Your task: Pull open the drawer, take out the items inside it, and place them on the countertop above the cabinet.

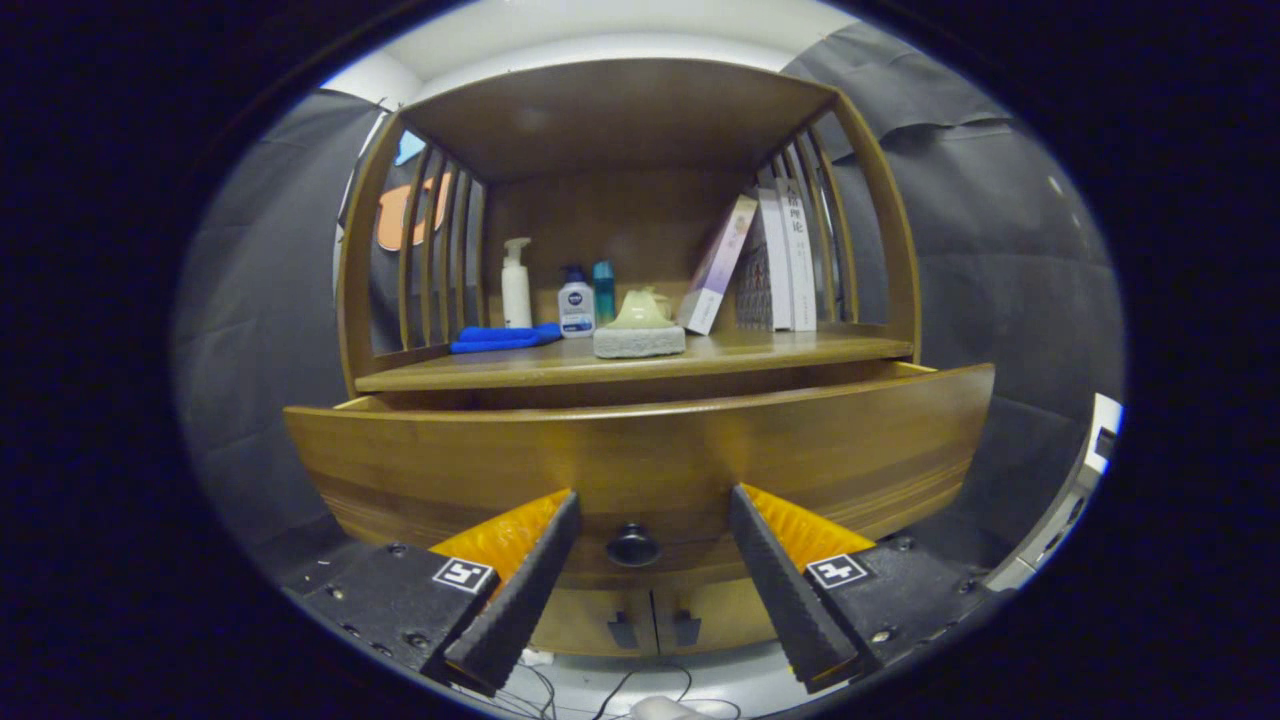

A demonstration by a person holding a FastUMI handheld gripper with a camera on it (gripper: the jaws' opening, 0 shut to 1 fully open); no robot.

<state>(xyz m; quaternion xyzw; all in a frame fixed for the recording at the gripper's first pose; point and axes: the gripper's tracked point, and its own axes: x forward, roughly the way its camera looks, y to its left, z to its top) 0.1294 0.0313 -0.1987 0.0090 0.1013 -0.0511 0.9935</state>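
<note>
The claw (652, 515) hangs spread either side of the drawer (640, 455) knob (633, 545); the drawer's inside is hidden.

The tool (652, 505) has its fingers spread wide, touching nothing. The drawer (640, 465) stands pulled out from the wooden cabinet, and its dark round knob (633, 545) sits between the two fingers, apart from both. Above the drawer front lies the worktop (780, 352). On it, straight above the knob, a grey sponge block (639, 341) carries a pale green lump (639, 310). Left of the sponge lies a folded blue cloth (503, 338), with a white pump bottle (516, 284) behind it, then a small white bottle (576, 302) and a teal one (604, 290). Right of the sponge, books (770, 262) stand, one leaning. Below the drawer are two cabinet doors (652, 620).
</note>
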